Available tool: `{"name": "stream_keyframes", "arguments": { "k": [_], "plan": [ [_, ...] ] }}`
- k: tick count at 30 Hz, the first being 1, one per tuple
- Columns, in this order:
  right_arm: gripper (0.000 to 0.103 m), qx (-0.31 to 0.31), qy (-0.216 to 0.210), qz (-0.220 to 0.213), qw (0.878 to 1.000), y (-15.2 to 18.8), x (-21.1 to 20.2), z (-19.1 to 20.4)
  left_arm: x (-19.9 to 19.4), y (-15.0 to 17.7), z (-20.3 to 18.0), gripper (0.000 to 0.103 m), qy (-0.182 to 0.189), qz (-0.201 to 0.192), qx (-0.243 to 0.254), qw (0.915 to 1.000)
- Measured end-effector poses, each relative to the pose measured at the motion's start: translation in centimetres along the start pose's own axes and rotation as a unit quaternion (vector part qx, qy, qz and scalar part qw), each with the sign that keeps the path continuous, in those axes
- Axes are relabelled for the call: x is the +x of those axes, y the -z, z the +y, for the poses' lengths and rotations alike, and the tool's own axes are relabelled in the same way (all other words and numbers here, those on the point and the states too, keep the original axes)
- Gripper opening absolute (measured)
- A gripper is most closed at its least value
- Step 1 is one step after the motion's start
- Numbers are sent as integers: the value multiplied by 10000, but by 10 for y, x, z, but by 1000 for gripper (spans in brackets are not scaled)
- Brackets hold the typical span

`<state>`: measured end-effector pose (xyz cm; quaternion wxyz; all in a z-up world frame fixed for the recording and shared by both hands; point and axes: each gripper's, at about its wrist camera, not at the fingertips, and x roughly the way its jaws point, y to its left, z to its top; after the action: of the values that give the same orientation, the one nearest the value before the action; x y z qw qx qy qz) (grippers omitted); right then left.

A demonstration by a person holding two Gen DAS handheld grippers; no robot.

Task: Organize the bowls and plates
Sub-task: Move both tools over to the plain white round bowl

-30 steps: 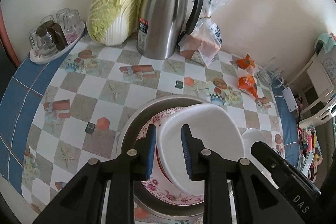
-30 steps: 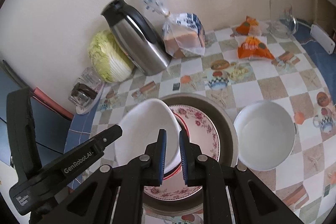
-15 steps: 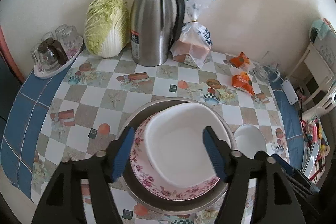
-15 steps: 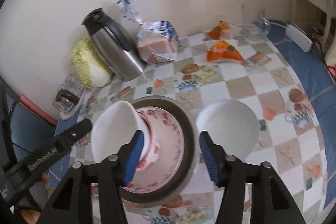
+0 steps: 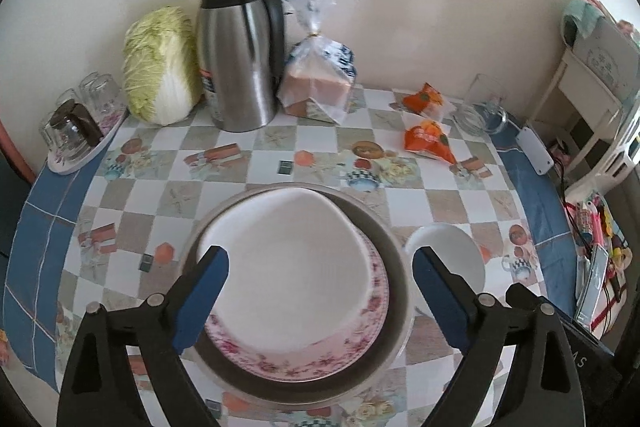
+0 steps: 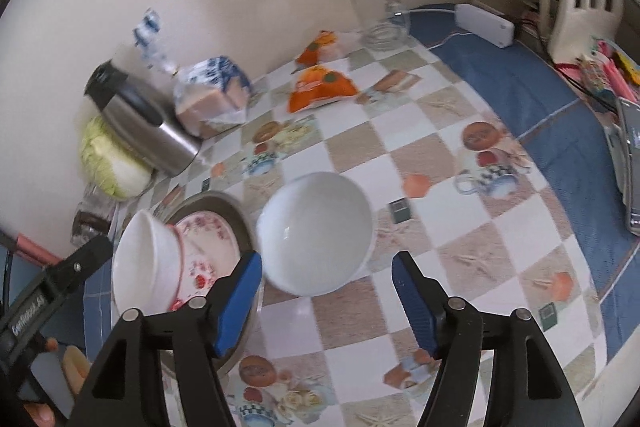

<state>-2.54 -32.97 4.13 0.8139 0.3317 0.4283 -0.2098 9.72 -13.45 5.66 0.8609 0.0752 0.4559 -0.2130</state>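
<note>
Hovering over the stacked dishes, the left gripper (image 5: 320,291) has its jaws spread wide and grasps nothing; between its blue fingers sits a white bowl (image 5: 288,263), resting on a floral plate (image 5: 320,355) that lies inside a shallow metal pan (image 5: 394,255) on the checkered counter (image 5: 256,163). The right gripper (image 6: 326,295) also has its jaws released, wide apart and empty, with a second white bowl (image 6: 316,227) standing upright on the counter just ahead of them, right beside the pan. In the right wrist view the first bowl appears tilted on the plate, its rim turned toward the left gripper. Along the wall stand a steel thermos jug (image 5: 236,47), a napa cabbage (image 5: 160,67), a bagged bread loaf (image 5: 320,83), two orange snack packets (image 5: 428,139) and a glass mug (image 5: 484,103).
</note>
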Motion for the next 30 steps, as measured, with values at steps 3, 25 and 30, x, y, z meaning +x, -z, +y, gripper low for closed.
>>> {"name": "stream_keyframes", "arguments": {
  "k": [3,25,30],
  "plan": [
    [72,48,59,-22,10000,-3,-1,-10,3,1,-16,94,72,0,119,9999],
    [72,340,376,315,9982,-8,29,-60,45,-6,-103,94,398,80,1080,9933],
    [72,310,399,463,9977,-6,42,-56,59,-6,-108,94,437,192,1110,9927]
  ]
}}
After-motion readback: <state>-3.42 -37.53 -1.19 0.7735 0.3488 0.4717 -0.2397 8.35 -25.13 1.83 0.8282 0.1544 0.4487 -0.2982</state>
